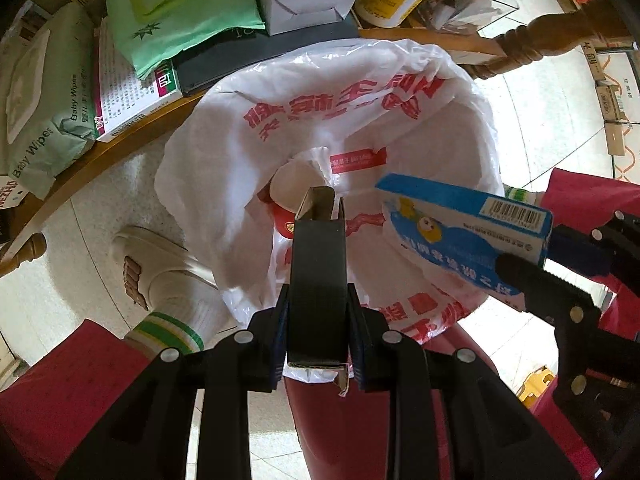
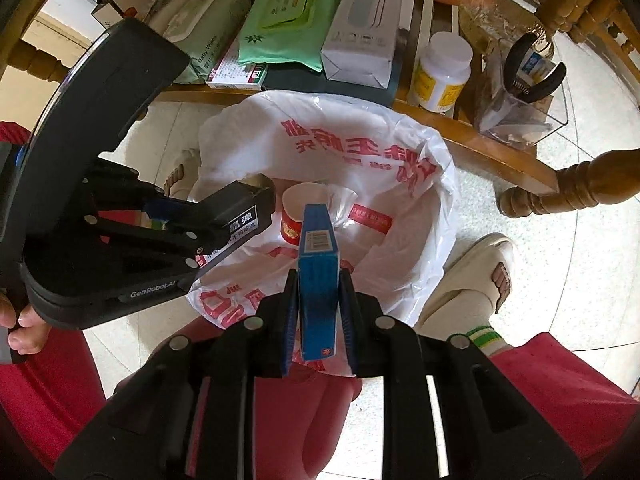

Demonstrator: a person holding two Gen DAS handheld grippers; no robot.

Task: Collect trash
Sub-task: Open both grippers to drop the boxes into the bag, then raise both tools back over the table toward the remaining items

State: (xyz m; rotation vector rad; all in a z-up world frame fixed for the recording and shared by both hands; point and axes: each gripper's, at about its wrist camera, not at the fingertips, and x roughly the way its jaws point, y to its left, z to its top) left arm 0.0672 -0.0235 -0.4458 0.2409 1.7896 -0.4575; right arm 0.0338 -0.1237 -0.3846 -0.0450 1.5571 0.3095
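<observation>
A white plastic trash bag with red print (image 1: pixel 320 112) stands open on the floor below the table; it also shows in the right wrist view (image 2: pixel 360 152). A red-and-white paper cup (image 2: pixel 294 216) lies inside it. My left gripper (image 1: pixel 318 312) is shut on an open-ended black carton (image 1: pixel 318 272) held over the bag's mouth; the carton shows from the side in the right wrist view (image 2: pixel 240 216). My right gripper (image 2: pixel 318 304) is shut on a blue box (image 2: pixel 318 272) above the bag; the blue box shows at the right of the left wrist view (image 1: pixel 464 224).
The wooden table's edge (image 2: pixel 460 128) carries baby wipes (image 1: pixel 44 120), a green wipes pack (image 2: pixel 288 20), a white box (image 2: pixel 364 24), a yellow-labelled bottle (image 2: pixel 440 72) and a clear holder (image 2: pixel 524 108). My slippered feet (image 1: pixel 152 276) (image 2: pixel 476 280) flank the bag.
</observation>
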